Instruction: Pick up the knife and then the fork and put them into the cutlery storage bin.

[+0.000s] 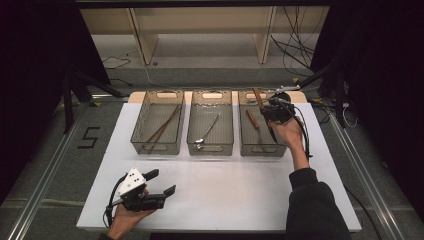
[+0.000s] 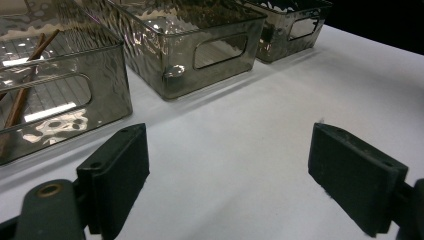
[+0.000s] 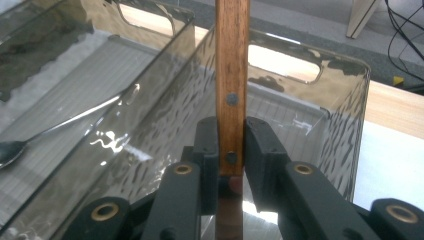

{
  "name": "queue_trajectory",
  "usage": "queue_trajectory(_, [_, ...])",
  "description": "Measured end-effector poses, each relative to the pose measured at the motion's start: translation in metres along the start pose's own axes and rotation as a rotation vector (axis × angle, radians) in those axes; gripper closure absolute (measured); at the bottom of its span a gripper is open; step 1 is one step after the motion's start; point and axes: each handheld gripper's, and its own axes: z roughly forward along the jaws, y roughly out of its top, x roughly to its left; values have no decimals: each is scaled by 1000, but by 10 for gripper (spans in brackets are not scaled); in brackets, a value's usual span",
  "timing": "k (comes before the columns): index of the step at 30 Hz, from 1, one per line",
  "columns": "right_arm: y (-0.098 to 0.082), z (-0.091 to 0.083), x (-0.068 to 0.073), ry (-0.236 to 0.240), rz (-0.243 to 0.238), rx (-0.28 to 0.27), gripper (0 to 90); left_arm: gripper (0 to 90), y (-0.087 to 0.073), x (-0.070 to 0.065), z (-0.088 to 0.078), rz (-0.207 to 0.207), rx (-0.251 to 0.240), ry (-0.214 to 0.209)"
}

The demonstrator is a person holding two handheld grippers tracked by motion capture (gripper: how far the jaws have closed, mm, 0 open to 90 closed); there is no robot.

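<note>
Three clear bins (image 1: 210,121) stand side by side on the tabletop (image 1: 225,195); the right gripper (image 3: 231,150) pinches a wooden-handled knife (image 3: 232,75) over the right bin (image 1: 261,145), while the left gripper (image 2: 227,175) rests spread, well apart from them.

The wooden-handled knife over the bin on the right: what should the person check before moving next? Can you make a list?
1. Right hand-held gripper shut on the wooden-handled knife: ok.
2. Knife is over the right bin: ok.
3. Another wooden-handled knife already lies in that bin; room beside it: cannot tell.
4. Spoon lies in the middle bin, out of the way: ok.
5. Chopsticks lie in the left bin: ok.
6. Left hand-held gripper is open over the bare table: ok.
</note>
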Motion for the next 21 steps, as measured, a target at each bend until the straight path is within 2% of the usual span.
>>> queue_trajectory(8, [-9,6,-2,-13,-6,26,771,162,0,0,0,2,2,0])
queue_trajectory(16, [-18,12,-3,-12,12,50,774,162,0,0,0,4,2,-1])
queue_trajectory(17, [-18,12,-3,-11,10,52,868,162,0,0,0,3,3,-1])
queue_trajectory(19, [-19,11,-3,-3,31,40,849,162,0,0,0,3,3,-1])
queue_trajectory(21, [-18,11,-2,5,17,56,828,162,0,0,0,1,3,-2])
